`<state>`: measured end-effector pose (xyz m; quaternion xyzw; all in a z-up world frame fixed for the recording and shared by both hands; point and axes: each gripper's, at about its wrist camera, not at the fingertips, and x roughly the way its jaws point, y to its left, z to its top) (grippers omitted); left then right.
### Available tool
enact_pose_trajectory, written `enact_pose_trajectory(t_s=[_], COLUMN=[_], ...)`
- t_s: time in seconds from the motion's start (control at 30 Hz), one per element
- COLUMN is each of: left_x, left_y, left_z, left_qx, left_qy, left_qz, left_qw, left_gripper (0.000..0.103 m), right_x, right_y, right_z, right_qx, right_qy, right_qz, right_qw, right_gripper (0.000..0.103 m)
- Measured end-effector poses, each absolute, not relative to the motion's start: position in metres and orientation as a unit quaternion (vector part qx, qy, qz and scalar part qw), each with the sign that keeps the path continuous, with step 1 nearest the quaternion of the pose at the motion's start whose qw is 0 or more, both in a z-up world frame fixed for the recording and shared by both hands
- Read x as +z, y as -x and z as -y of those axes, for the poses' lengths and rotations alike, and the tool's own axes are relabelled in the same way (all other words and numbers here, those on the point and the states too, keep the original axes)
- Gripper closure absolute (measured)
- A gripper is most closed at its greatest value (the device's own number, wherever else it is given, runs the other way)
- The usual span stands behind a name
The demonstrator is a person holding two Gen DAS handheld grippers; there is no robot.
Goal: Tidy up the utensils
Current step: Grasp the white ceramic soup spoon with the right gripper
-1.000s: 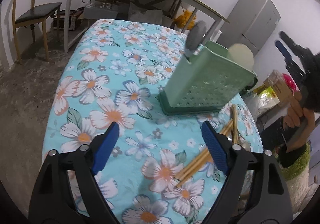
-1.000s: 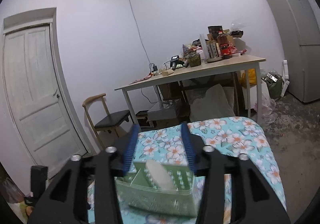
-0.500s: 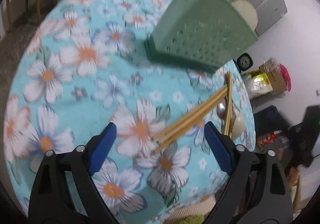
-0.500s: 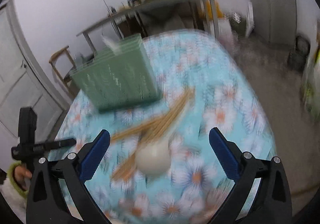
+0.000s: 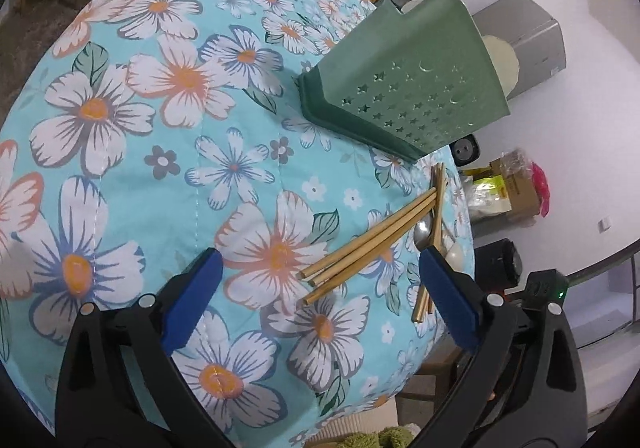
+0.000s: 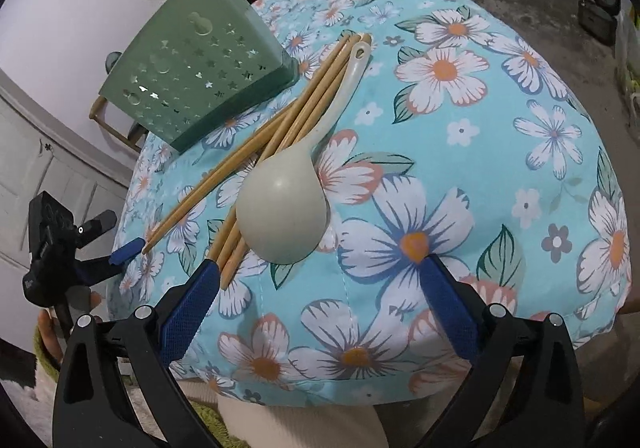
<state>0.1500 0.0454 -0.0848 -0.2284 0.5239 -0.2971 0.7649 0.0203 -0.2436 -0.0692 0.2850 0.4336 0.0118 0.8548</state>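
Grippers hover over a flowered tablecloth (image 5: 168, 152). The left gripper (image 5: 320, 284) points down with its jaws opening and nothing pinched, the near ends of the bamboo chopsticks (image 5: 368, 244) lying between its blue pads. Beyond them stands a green perforated utensil holder (image 5: 416, 88), upright with handles poking from its top. The right gripper (image 6: 320, 280) is spread wide and released above a pale ladle (image 6: 284, 208), whose bowl rests across the chopsticks just beside the holder, near the table's edge.

Left claw (image 5: 318, 284) opening, right claw (image 6: 318, 280) wide, empty
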Motion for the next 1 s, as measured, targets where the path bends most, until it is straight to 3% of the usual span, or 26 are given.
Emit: enact_pose_trajectory(t_s=[0.2, 0.4, 0.7, 1.0], left_x=[-0.08, -0.053, -0.035, -0.031], left_y=[-0.147, -0.13, -0.107, -0.09], left_z=[-0.047, -0.034, -0.005, 0.013], left_qx=[-0.307, -0.319, -0.326, -0.354], left_qy=[0.214, 0.128, 0.026, -0.013], left_qz=[-0.521, -0.465, -0.417, -0.384], left_qw=[0.767, 0.816, 0.848, 0.853], left_gripper=[0.008, 0.008, 0.008, 0.008], right_x=[-0.071, -0.058, -0.052, -0.056], right_y=[-0.019, -0.024, -0.051, -0.055], right_z=[0.258, 0.267, 0.224, 0.221], right_qx=[0.033, 0.062, 0.027, -0.004], right_qy=[-0.343, -0.393, -0.274, -0.245], right_qz=[-0.424, -0.365, -0.409, -0.423], right_qw=[0.837, 0.842, 0.87, 0.872], right_gripper=[0.006, 0.017, 0.018, 0.047])
